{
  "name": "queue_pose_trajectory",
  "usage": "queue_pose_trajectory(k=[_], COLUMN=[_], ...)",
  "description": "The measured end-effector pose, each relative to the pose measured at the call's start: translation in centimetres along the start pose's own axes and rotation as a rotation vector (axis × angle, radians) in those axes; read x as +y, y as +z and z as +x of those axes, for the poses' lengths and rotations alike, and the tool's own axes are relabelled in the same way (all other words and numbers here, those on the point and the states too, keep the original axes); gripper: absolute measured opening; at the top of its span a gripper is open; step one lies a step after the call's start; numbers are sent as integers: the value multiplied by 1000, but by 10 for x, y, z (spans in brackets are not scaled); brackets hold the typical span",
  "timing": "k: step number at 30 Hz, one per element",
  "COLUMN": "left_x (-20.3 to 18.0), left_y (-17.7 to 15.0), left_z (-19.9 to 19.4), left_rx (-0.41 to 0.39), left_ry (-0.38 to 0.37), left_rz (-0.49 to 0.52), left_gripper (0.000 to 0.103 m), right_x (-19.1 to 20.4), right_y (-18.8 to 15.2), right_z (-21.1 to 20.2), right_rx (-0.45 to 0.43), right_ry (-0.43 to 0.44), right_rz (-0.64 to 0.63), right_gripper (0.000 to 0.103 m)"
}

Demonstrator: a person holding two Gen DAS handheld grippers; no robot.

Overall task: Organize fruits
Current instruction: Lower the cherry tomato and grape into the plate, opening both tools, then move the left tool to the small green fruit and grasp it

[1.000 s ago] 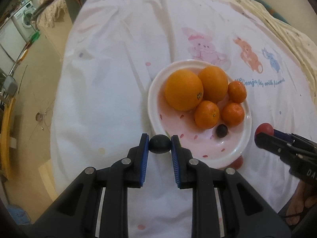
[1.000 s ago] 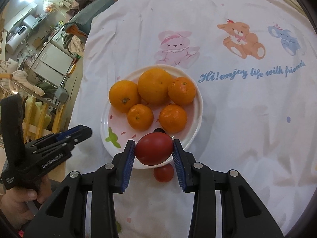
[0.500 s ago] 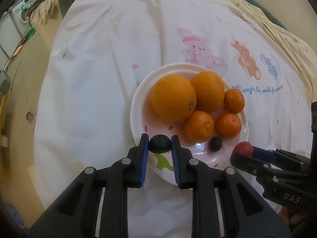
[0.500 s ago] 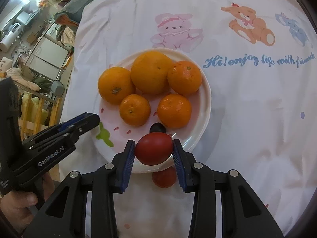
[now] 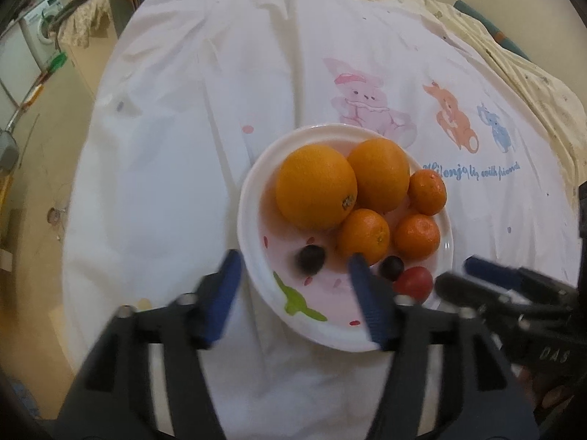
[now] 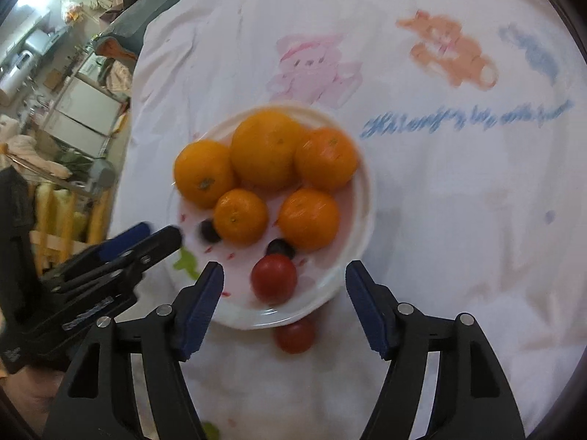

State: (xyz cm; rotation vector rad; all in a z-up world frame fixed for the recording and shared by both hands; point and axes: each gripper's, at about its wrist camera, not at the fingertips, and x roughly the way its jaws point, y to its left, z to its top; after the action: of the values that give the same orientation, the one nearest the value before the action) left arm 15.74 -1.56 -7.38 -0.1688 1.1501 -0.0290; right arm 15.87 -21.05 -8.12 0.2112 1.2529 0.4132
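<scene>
Right wrist view: white plate with oranges, tomato; both hand-held grippers spread, empty

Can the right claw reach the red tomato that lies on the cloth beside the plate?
Probably yes. The right claw is open and the tomato lies on the cloth just below the plate rim, between the fingers. Only the rim, close beside it, might hinder the grip.

- Second red tomato below the frame centre is half hidden by the plate rim
- Blue lettering at the right is too smeared to read
- Left tongs are motion-blurred
</scene>
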Motion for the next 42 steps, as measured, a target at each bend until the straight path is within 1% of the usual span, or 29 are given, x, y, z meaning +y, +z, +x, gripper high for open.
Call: queue_pose_trajectory(k=[1, 3, 6, 9, 12, 17, 22, 25, 29, 32, 35, 38, 42], left_x=[0, 4, 11, 19, 26, 24, 22, 19, 13, 5, -4, -13, -27], left_y=[0, -1, -2, -5, -10, -17, -30, -44, -64, -81, -99, -116, -134], left_z=[-1, -5, -4, -4, -8, -17, -28, -34, -39, -43, -45, -49, -54], left_rx=[-3, -16, 1, 15, 25, 30, 69, 95, 137, 162, 168, 201, 232], left_ry=[5, 24, 89, 121, 126, 119, 98, 81, 25, -6, -3, -50, -73], left_rz=[-1, -9, -20, -38, -54, -29, -10, -4, -14, 5, 36, 34, 51], left_gripper=[70, 70, 70, 70, 70, 70, 70, 70, 70, 70, 70, 70, 69], right_x=[-3, -9, -16, -19, -19, -15, -11, -10, -12, -14, -20, -23, -22], right_y=[1, 3, 4, 4, 4, 1, -6, -12, -20, -25, -28, -30, -30], right_z=[-3, -9, -18, -23, -28, -39, -51, -57, -59, -59, -57, -57, -62], right_rx=[-13, -23, -48, -47, -50, -63, -65, -63, -45, -42, -30, -22, -34], right_ry=[-14, -11, -29, -28, -35, -39, -39, -39, -50, -59, -75, -85, -84], right_rz=[7, 34, 64, 85, 83, 78, 80, 81, 87, 90, 108, 124, 119], right_gripper=[72, 72, 72, 72, 72, 72, 72, 72, 72, 72, 72, 72, 72])
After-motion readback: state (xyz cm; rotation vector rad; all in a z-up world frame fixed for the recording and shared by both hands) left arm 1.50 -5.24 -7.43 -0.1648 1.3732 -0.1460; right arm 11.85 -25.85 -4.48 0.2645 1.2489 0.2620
